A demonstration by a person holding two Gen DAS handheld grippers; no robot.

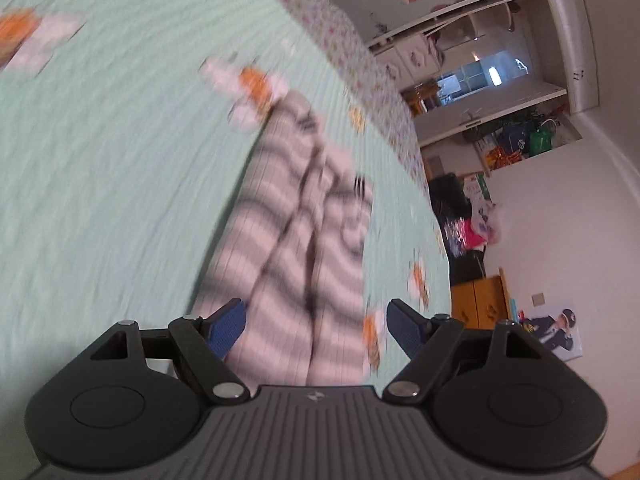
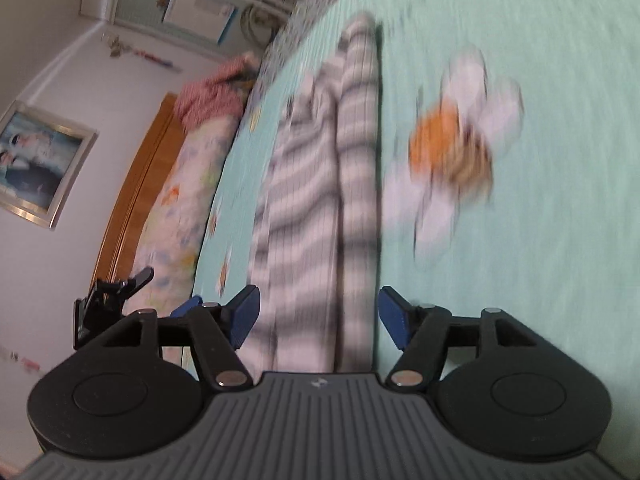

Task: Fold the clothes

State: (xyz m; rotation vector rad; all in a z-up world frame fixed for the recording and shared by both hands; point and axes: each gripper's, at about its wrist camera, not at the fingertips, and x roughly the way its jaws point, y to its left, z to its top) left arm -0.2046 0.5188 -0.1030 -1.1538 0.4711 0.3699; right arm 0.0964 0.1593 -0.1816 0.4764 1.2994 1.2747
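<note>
A grey-and-white striped garment (image 1: 296, 216) lies in a long folded strip on the mint green bed cover (image 1: 100, 160). Both views are motion-blurred. My left gripper (image 1: 316, 320) is open above the strip's near end, blue pads apart, nothing between them. In the right wrist view the same striped garment (image 2: 316, 184) runs away from me. My right gripper (image 2: 318, 314) is open over the near end, and its pads touch no cloth. The left gripper (image 2: 116, 300) shows at the left edge of the right wrist view.
The bed cover (image 2: 540, 240) has orange-and-white flower prints (image 2: 460, 148). A floral pillow (image 2: 176, 208) and wooden headboard (image 2: 136, 184) lie left in the right wrist view. Shelves and a wooden cabinet (image 1: 484, 300) stand beyond the bed's edge in the left wrist view.
</note>
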